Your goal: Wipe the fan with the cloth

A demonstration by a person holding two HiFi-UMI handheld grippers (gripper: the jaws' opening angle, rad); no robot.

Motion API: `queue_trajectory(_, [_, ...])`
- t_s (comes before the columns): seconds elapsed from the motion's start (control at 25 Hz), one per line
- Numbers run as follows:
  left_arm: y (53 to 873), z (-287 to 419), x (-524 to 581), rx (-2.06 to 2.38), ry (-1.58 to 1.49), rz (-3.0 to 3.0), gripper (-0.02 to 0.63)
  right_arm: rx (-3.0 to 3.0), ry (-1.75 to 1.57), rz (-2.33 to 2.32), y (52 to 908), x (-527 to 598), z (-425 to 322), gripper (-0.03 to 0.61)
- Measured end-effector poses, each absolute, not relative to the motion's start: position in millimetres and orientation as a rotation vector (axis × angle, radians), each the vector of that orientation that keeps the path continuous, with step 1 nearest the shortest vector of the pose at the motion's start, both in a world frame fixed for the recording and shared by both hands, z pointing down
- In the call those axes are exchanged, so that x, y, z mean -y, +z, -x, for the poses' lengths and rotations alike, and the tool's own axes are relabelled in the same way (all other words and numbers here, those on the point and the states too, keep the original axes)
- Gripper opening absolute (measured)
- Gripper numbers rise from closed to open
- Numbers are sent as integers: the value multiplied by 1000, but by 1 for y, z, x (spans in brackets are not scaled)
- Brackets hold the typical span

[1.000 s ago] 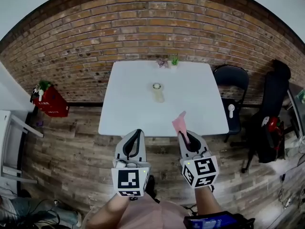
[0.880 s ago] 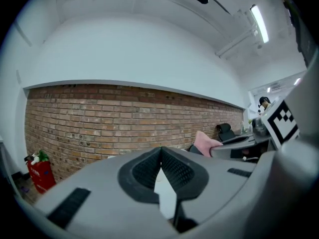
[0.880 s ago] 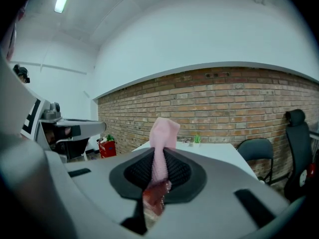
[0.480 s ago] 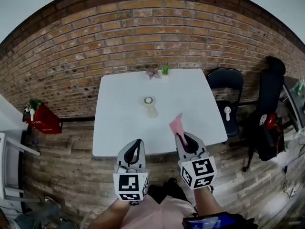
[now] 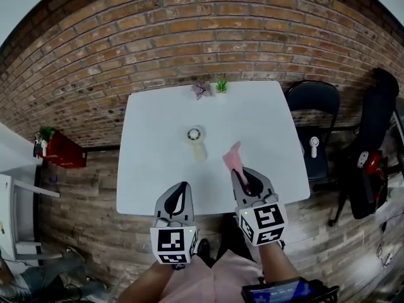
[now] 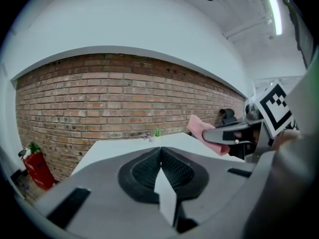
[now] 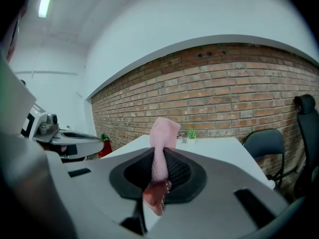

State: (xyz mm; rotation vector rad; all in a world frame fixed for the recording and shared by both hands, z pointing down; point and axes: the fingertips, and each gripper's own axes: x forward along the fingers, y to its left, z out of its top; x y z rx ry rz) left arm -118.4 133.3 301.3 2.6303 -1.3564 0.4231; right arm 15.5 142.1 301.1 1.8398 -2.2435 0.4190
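- Print: the only markings are black-and-white square patterns on each gripper's cube. They are codes, not letters. No brand or label is legible anywhere.
- Landmark: white table (image 5: pixel 158 169), set against a brick wall (image 5: pixel 189 30).
- Fan (image 5: pixel 195 137): small and pale, lying near the middle of the table. It is well apart from both grippers.
- Left gripper (image 5: pixel 183 185): over the table's near edge. Its own view shows the jaws pressed together with nothing between them.
- Right gripper (image 5: pixel 235 173): over the table's near-right part. Its jaws pinch the pink cloth (image 5: pixel 235 158).
- The cloth stands up past the fingertips above the table, nearer the fan than the left gripper is.
- Small green plant (image 5: pixel 221 84): at the table's far edge, with a greyish-pink tuft (image 5: pixel 201 91) just beside it.
- Black chair (image 5: pixel 312 106): off the table's right side, with a white item (image 5: pixel 314 145) on its seat.
- Red object (image 5: pixel 60 149): on the floor to the table's left.

View differences:
- Only the head view shows the fan and the table's full outline.
- Only the right gripper view shows the cloth running down between the ribbed pads, with a darker red end hanging below them.
- The left gripper view shows the right gripper side-on, with the cloth sticking out past its tips.
- Both gripper views show a ceiling light tube (image 7: pixel 46 1), which the head view does not.
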Motion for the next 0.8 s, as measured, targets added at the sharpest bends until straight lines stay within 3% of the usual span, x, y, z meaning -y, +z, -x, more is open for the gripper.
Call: queue_trajectory(0.8, [310,57,-24,1613,574,-2406,11,2474,485,-1525,312,0,-67,41])
